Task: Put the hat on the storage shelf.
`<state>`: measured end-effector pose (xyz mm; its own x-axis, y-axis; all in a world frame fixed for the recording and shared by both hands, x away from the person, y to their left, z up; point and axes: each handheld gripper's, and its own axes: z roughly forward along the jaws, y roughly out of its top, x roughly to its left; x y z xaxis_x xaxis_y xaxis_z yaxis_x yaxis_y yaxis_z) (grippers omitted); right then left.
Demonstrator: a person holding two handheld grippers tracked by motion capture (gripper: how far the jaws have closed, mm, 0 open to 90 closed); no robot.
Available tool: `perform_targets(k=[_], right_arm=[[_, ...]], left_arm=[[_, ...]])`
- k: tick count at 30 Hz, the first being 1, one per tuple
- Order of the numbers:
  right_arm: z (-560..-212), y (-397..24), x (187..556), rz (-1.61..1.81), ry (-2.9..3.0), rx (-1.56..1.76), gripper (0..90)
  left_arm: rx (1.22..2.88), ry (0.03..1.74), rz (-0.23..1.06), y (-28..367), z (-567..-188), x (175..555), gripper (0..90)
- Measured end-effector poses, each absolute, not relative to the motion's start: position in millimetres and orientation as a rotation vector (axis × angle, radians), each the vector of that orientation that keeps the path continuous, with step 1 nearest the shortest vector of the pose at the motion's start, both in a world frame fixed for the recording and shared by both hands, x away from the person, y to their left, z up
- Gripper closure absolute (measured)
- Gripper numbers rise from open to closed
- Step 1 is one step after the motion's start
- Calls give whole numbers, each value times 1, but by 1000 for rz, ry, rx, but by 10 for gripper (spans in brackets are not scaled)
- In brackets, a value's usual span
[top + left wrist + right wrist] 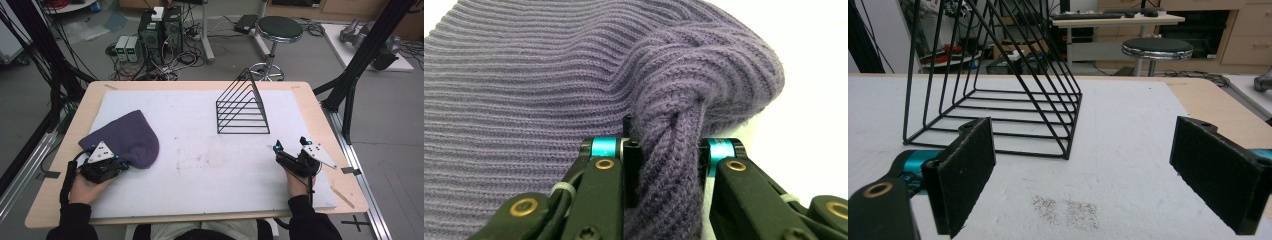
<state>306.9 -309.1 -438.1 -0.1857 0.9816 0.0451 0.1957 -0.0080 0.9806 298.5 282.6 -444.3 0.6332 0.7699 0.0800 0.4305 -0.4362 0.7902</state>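
A purple knitted hat (131, 136) lies at the left of the white mat (200, 125). My left gripper (123, 166) sits at the hat's near edge. In the left gripper view the ribbed purple hat (549, 75) stretches across the picture, and my left gripper (666, 155) is shut on a bunched fold of it that twists up between the pads. My right gripper (290, 145) hovers at the right of the mat, open, with nothing between its pads (965, 175). Right gripper (1093, 170) points toward the black wire rack (998, 75).
The black wire file rack (242, 112) stands upright at the mat's back right. Bare wooden table (325, 120) borders the mat. Behind the table are a round stool (279, 27), computer boxes (160, 27) with cables, and black frame posts (360, 60).
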Motion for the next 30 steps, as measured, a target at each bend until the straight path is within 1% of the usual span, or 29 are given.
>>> perform_targets(k=[2,9,15,17,22,30], right_arm=[[-438,-309,307,1272,1485,1278,103],[-438,-308,308,1270,1493,1270,103],[-438,-307,307,1270,1494,1262,103],[-438,-307,307,1273,1492,1266,103],[-438,-306,307,1264,1496,1266,103],[-438,-305,308,1257,1500,1259,103]], left_arm=[[2077,944,560,283,-444,299,762],[1998,988,667,278,-435,297,763],[1968,1026,822,268,-427,295,762],[1933,1044,875,265,-423,294,761],[1854,993,941,261,-405,289,760],[1750,925,988,256,-371,285,760]])
